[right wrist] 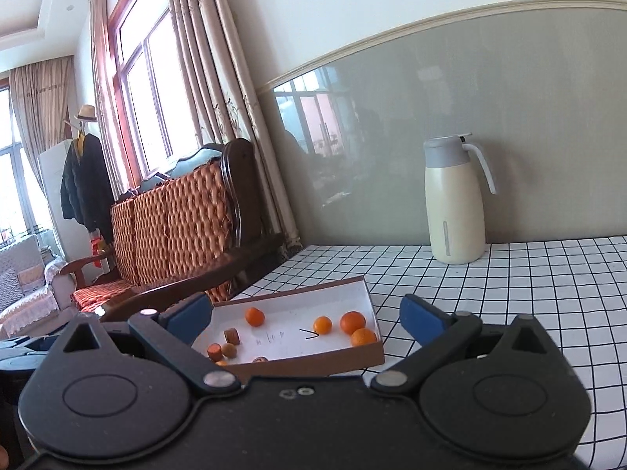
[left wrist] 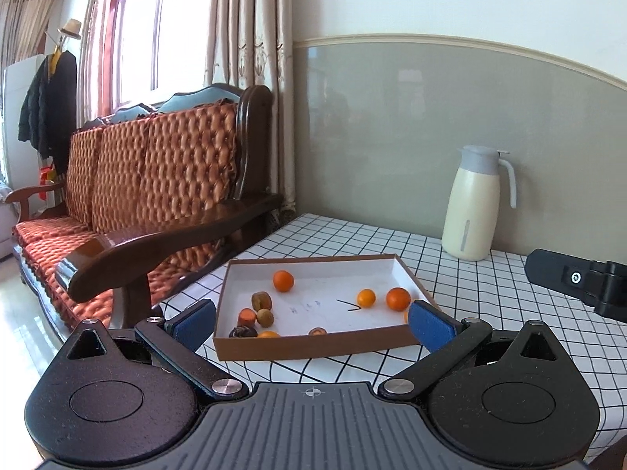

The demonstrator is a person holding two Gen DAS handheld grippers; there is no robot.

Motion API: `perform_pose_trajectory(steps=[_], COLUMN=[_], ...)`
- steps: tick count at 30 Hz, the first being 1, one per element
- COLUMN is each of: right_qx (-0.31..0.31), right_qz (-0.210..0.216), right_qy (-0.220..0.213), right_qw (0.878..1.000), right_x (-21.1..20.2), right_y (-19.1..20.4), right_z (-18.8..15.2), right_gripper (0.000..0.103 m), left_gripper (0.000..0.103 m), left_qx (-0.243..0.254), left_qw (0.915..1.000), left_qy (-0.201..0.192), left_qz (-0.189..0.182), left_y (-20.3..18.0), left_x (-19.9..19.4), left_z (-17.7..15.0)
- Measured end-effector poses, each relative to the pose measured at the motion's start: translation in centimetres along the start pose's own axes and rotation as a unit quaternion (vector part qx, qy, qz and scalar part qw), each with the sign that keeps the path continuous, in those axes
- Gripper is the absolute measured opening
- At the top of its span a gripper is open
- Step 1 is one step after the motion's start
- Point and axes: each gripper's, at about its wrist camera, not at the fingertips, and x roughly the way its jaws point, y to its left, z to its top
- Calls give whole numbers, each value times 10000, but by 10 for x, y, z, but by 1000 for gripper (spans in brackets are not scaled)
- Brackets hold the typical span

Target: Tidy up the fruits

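Here, oranges (left wrist: 283, 281) in shallow box (left wrist: 313, 346), both jaws wide.

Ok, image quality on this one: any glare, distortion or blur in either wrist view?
Left wrist view: strong fisheye bending of the wall trim, window washed out by daylight, fruit box sharp. Right wrist view: same curvature, glossy wall panel mirrors the window, fruit slightly soft.

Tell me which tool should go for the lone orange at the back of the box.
Probably left: the left tool squarely faces the box with the orange ahead; the right tool sits off toward the box's right.
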Motion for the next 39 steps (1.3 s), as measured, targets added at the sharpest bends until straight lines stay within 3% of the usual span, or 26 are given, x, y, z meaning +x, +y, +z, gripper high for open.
perform_pose_trajectory(steps=[39], right_qx=[-253], right_qz=[25], right_qy=[249], right_qw=[9994], right_x=[9], right_y=[18], right_z=[-13], right_gripper=[97], left_gripper=[103], left_qx=[-79], left_qw=[9998], left_qy=[147], left_qz=[86], left_y=[7], left_x=[14], left_z=[-9])
